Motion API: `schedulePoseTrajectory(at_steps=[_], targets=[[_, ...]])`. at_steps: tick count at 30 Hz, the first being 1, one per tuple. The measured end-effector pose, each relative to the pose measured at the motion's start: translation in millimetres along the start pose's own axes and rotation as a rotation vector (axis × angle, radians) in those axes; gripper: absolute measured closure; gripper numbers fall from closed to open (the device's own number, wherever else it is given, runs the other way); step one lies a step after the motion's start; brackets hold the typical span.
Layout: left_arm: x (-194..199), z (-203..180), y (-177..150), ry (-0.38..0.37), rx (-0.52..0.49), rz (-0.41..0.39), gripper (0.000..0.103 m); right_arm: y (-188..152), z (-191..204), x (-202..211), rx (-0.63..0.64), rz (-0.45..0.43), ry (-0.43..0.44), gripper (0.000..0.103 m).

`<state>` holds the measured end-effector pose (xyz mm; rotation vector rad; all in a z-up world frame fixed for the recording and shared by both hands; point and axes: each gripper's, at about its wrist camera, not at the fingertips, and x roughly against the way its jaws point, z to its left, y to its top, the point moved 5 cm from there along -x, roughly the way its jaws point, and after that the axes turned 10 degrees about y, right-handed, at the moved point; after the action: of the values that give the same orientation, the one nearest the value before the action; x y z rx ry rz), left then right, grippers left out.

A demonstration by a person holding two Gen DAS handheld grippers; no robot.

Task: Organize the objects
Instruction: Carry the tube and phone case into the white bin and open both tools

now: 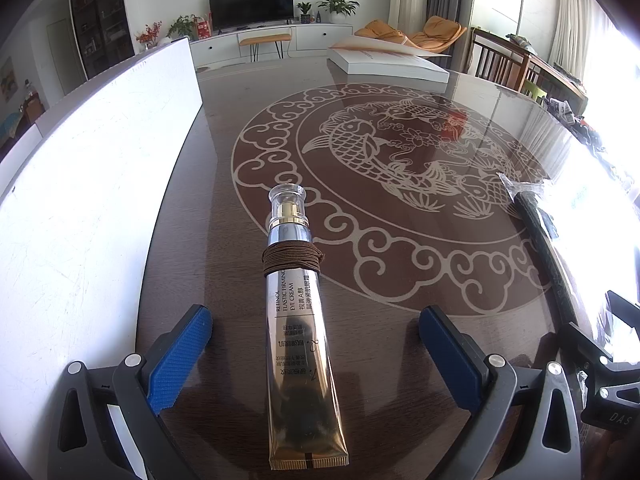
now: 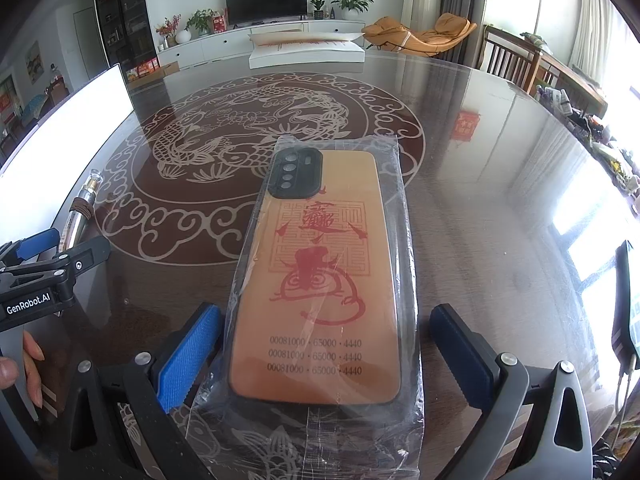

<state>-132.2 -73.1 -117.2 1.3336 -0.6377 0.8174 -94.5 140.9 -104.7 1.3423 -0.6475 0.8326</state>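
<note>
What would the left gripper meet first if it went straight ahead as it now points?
The eye cream tube, lying lengthwise between the open left gripper fingers, cap pointing away; it would likely slide along it. Height above the table is unclear.

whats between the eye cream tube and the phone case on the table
Bare glass tabletop with the fish pattern; nothing lies between the eye cream tube and the bagged phone case, as the right wrist view shows.

bright living room — tv (image 1: 251,3) on white cabinet (image 1: 280,40), orange lounge chair (image 1: 434,34).
</note>
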Motion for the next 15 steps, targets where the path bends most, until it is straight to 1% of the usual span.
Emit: schedulePoseTrajectory(at_steps=[1,4,6,7,8,9,10,11,12,13,15], targets=[[0.3,0.0,-0.2,0.002,0.001,0.002,0.000,1.3,0.0,-0.8,0.002,0.019,0.003,0.000],[2.1,-0.6,-0.8,0.013,0.012,0.037,0.000,14.4,0.8,-11.1,0.046,0.166,0.049,0.000],[-0.7,-1.6,1.3,0.024,0.026,0.061,0.000,27.4,-2.6,-21.1,0.050,0.234,0.056,0.000],[-1.9,-2.2,3.1,0.028,0.030,0.071,0.000,34.9,-3.9,-26.1,0.052,0.242,0.065,0.002],[-2.6,-4.5,4.6,0.025,0.025,0.077,0.000,42.7,-4.6,-27.5,0.056,0.218,0.080,0.008],[-0.8,-7.4,7.2,0.014,0.005,0.053,0.012,49.0,-4.4,-26.7,0.083,0.196,0.067,0.025],[5.0,-10.5,9.9,-0.004,-0.016,0.006,0.049,51.4,-4.5,-26.9,0.087,0.212,0.068,0.026],[10.2,-12.1,10.7,-0.014,-0.034,-0.007,0.067,51.1,-4.9,-24.8,0.070,0.220,0.086,0.026],[14.2,-15.6,10.7,-0.058,-0.038,0.004,0.078,50.5,-4.4,-19.9,0.061,0.217,0.109,0.026],[17.8,-16.0,10.5,-0.080,-0.030,0.008,0.078,50.1,-4.7,-13.7,0.057,0.206,0.114,0.026],[31.8,-11.7,10.0,-0.106,-0.010,-0.022,0.079,51.5,-5.0,6.1,0.026,0.164,0.133,0.026]])
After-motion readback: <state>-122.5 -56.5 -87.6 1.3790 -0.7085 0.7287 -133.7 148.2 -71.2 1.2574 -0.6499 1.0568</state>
